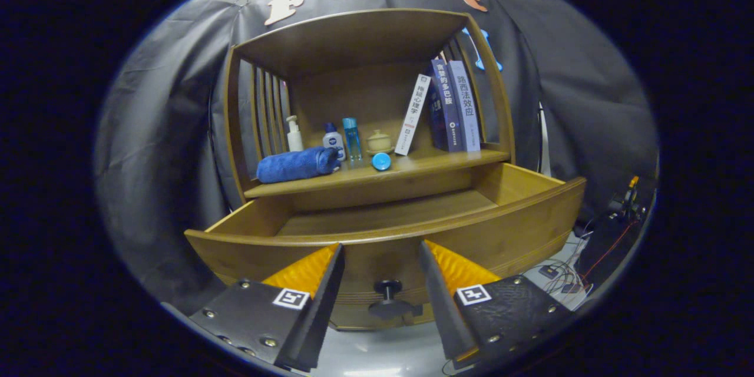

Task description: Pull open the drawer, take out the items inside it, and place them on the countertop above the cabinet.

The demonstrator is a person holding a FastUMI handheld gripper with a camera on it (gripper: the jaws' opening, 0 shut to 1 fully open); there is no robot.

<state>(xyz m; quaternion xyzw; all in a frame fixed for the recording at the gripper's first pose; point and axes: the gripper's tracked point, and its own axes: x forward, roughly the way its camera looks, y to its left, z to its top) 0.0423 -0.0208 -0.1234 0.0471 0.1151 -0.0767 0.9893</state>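
The gripper [382, 283] was held spread and empty, its fingers on either side of the drawer's knob [389, 297] without touching it. The drawer [518, 218] was seen pulled open just beyond the fingers, its long axis running crosswise. The visible floor looked bare. The countertop [424, 168], above and beyond, carried a rolled towel [294, 165].

Your countertop [412, 172] carries: rolled blue towel [294, 165], three bottles [333, 140], lidded cup [379, 142], blue cap [381, 161], three leaning books [447, 107].
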